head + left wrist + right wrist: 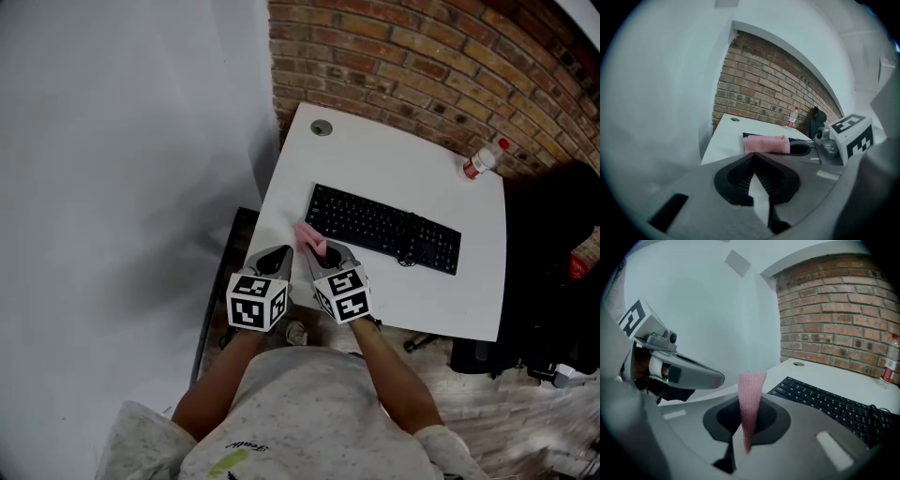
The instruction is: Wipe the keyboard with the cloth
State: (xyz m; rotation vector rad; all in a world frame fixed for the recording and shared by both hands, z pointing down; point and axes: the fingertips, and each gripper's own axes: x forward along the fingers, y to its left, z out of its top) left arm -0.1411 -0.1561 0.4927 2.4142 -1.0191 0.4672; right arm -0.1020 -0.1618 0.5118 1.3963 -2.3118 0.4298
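Note:
A black keyboard (384, 228) lies across the middle of a white desk (394, 155). My right gripper (323, 251) hovers at the keyboard's near left corner, shut on a pink cloth (308, 235). In the right gripper view the cloth (752, 385) stands up as a narrow folded strip from between the pinched jaws (749, 404), with the keyboard (829, 404) ahead to the right. My left gripper (274, 261) is just left of the right one at the desk's left front edge, shut and empty (753, 157). From the left gripper view the cloth (766, 144) hides most of the keyboard.
A plastic bottle with a red cap (480, 161) lies at the desk's far right corner. A round cable grommet (322, 127) sits at the far left. A brick wall (422, 56) backs the desk, a white wall runs along the left, and dark objects (553, 272) stand right.

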